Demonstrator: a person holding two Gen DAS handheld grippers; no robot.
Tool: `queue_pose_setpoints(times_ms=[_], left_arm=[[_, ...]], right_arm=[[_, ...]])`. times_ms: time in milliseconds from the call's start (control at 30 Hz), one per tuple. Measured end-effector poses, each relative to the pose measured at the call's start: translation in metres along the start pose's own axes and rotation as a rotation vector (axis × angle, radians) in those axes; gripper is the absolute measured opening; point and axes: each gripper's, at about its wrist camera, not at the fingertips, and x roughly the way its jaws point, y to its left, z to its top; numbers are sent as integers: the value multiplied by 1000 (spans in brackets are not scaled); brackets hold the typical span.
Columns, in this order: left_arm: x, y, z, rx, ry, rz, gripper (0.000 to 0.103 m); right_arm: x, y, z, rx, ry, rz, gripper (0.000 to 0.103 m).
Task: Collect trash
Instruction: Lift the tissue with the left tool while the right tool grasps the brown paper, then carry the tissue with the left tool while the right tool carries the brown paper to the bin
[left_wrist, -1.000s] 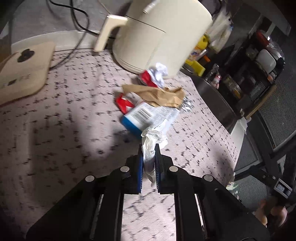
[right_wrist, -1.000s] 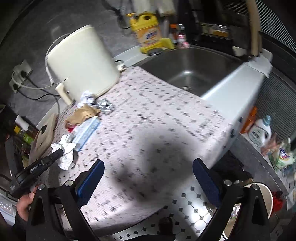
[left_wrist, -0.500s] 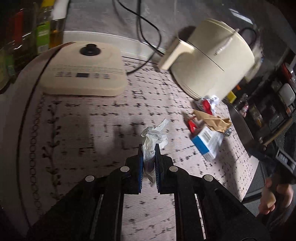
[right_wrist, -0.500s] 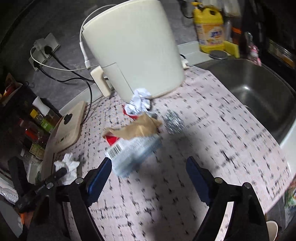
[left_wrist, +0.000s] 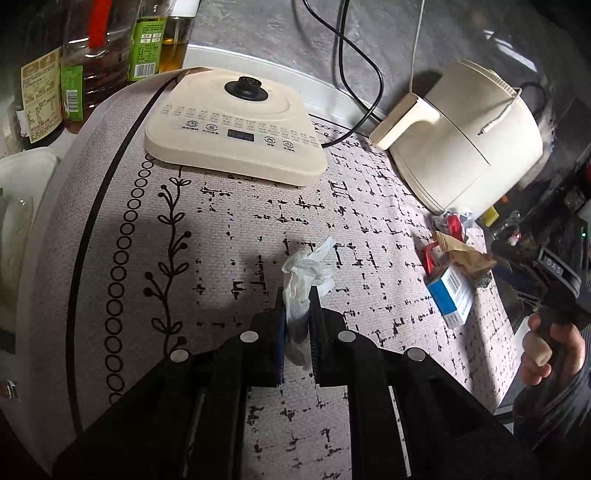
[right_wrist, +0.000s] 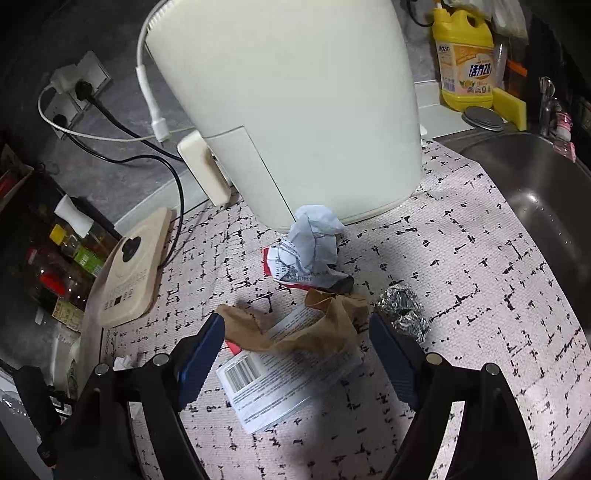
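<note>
Left wrist view: left gripper clamped on white tissue (held above patterned mat); right gripper wide apart around brown paper on white box.

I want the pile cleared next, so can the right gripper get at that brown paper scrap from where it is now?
Probably yes. The right gripper is open, its fingers either side of the brown paper scrap, which lies on top of the white carton with nothing over it.
</note>
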Motion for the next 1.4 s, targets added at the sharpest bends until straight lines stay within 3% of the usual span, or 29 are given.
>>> queue_pose_setpoints(times_ms=[67,133,200,300,500,767,1033,1400], left_arm=[[2,-3,0,-3,1,-4,11],[2,-9,-2,7,3,-7,11],[3,-15,-4,15,6,-10,11],[4,-22,-9,16,13,-14,11],[-4,-41,-19,21,-11,-33,11],[-31,-82,-42,45,-55,-66,11],[-47,-138,-73,101,-52,-122,11],[-46,-236,-129,228,20,-238,11]], right_arm=[[8,-2,2,-10,16,5,76],[16,-5,2,-6,51,22,55],[17,-5,0,-3,71,39,25],[10,-5,-5,7,77,92,18],[-35,-10,-15,18,17,142,16],[-109,-51,-34,78,-52,165,16],[-174,-106,-74,130,-81,125,16],[-260,-201,-150,245,-128,23,16]])
